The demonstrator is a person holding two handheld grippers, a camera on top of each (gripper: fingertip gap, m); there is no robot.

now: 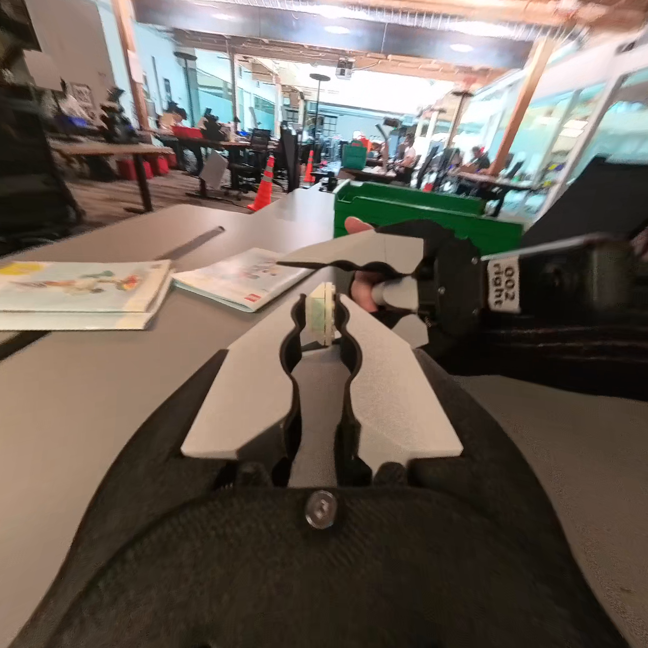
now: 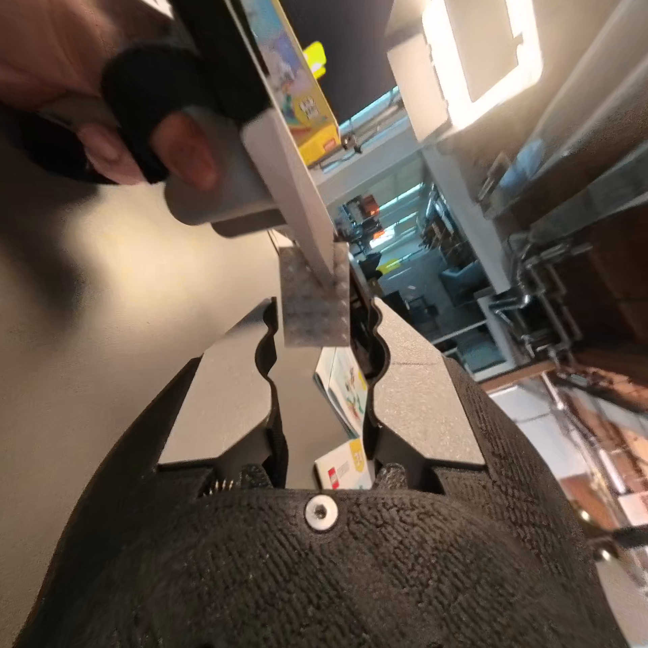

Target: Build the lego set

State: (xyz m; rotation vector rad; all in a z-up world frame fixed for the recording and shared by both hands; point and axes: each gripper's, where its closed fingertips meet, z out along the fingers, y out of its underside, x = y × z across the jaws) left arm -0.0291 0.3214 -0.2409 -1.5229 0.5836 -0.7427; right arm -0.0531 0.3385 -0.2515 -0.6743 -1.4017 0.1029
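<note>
My left gripper [image 1: 321, 301] is shut on a small pale studded plate [image 1: 324, 312], held on edge between its fingertips above the grey table [image 1: 105, 385]. In the right wrist view the same plate [image 2: 308, 315] sits between the tips of my right gripper [image 2: 322, 305], whose jaws stand wide apart around it. I cannot tell whether they touch it. The left gripper's finger [image 2: 301, 196] presses the plate's studded face from the upper left, with a gloved hand [image 2: 105, 105] behind it. In the left wrist view the right gripper comes in rolled on its side, its upper finger [image 1: 350, 245] just above the plate.
Two instruction booklets [image 1: 80, 291] [image 1: 242, 277] lie on the table to the left. A green bin [image 1: 420, 214] stands behind the right gripper. A yellow box [image 2: 312, 115] and a booklet [image 2: 347, 396] show in the right wrist view. Desks, chairs and orange cones [image 1: 263, 189] stand beyond the table. My left and right fingertips are right by each other.
</note>
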